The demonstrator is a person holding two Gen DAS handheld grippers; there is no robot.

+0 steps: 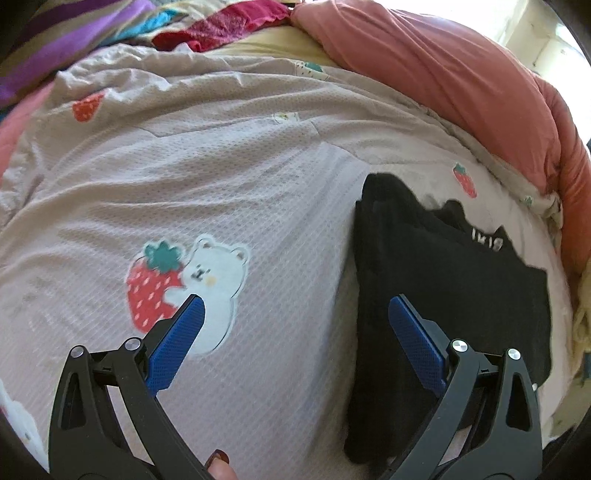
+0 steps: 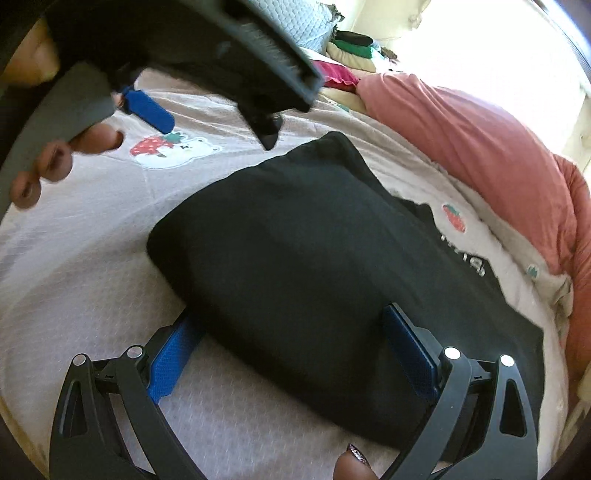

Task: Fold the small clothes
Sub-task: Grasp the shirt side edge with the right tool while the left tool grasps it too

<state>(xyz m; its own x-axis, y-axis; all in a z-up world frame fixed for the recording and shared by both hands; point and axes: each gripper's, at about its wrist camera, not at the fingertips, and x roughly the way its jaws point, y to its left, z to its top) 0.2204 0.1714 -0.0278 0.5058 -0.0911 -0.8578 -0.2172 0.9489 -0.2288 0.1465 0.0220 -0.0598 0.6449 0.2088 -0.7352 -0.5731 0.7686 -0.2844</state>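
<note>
A black garment [image 2: 314,258] with white lettering lies folded on the pale pink bedspread [image 2: 74,266]; it also shows in the left wrist view [image 1: 443,280] at the right. My left gripper [image 1: 295,306] is open and empty above the bedspread, its right finger over the garment's left edge. My right gripper [image 2: 291,325] is open, its jaws straddling the near part of the folded garment, the left pad [image 2: 173,354] low beside the fold. The left gripper also shows in the right wrist view [image 2: 207,122] at the upper left, held by a hand.
The bedspread has a strawberry and bear print [image 1: 184,284]. A salmon pink duvet [image 1: 461,85] is bunched along the right and far side. Striped and red fabrics [image 1: 229,26] lie at the far edge. Folded clothes [image 2: 351,44] are stacked far back.
</note>
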